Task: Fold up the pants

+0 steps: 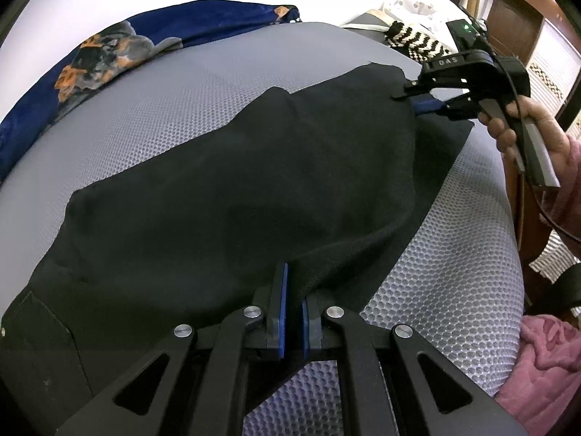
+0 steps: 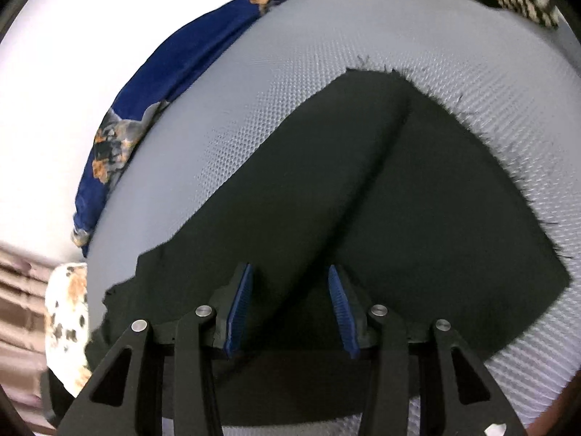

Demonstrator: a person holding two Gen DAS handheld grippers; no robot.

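Observation:
Black pants (image 1: 236,189) lie spread on a grey mesh mattress (image 1: 174,101). My left gripper (image 1: 295,283) is shut on a fold of the pants at their near edge, the cloth pinched between the blue pads. My right gripper (image 2: 288,276) is open, its blue pads apart just above a raised crease of the pants (image 2: 363,189) near the frayed leg end (image 2: 472,134). In the left wrist view the right gripper (image 1: 417,96) hovers at the far end of the pants, held by a hand.
A blue patterned blanket (image 1: 90,61) lies along the mattress's far edge by the white wall. A black-and-white zigzag cloth (image 1: 417,41) sits at the far corner. A pink sleeve (image 1: 544,356) is at the right. A spotted pillow (image 2: 67,319) lies at the left.

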